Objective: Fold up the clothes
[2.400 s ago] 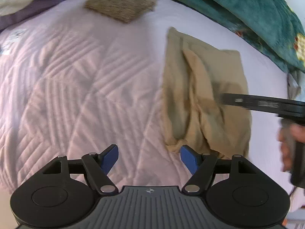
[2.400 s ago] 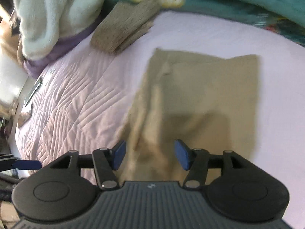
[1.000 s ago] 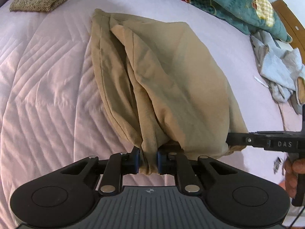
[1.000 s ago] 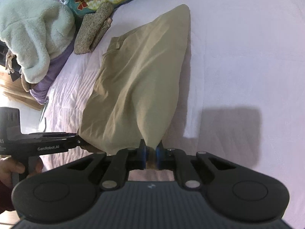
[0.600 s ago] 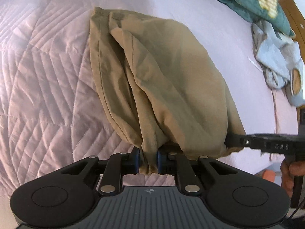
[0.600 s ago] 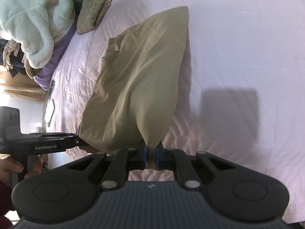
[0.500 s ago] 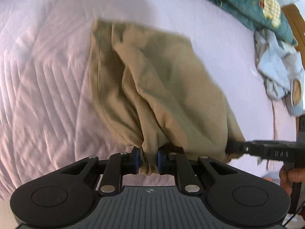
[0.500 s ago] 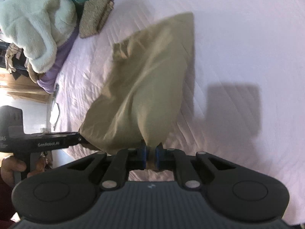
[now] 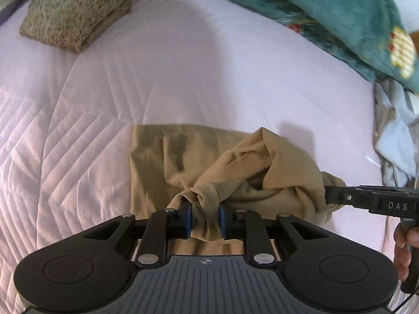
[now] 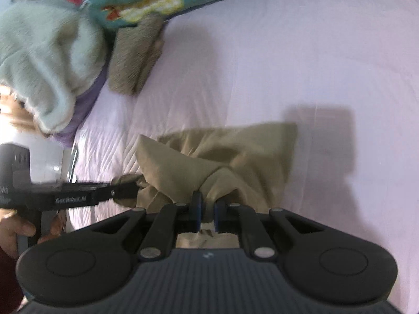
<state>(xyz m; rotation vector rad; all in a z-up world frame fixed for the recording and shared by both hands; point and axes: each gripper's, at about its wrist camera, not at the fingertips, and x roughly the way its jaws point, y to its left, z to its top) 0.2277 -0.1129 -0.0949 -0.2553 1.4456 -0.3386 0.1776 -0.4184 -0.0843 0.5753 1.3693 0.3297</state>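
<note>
A tan garment lies on the pale pink quilt, its near edge lifted and doubled back over the flat far part. My left gripper has a bunched corner between its blue pads; its jaws are opening, and the cloth still fills the gap. In the right wrist view, my right gripper is shut on the other corner of the tan garment. Each gripper shows in the other's view, the right gripper at the right and the left gripper at the left, both with cloth at their tips.
A folded brown knit lies at the far left of the bed. A teal blanket runs along the far edge. Pale blue clothes are heaped at the right. A pale green fleece sits on a purple cloth at the left.
Both grippers carried the held edge away over the garment, so it now lies doubled and much shorter. The left jaws stand a little wider apart than before.
</note>
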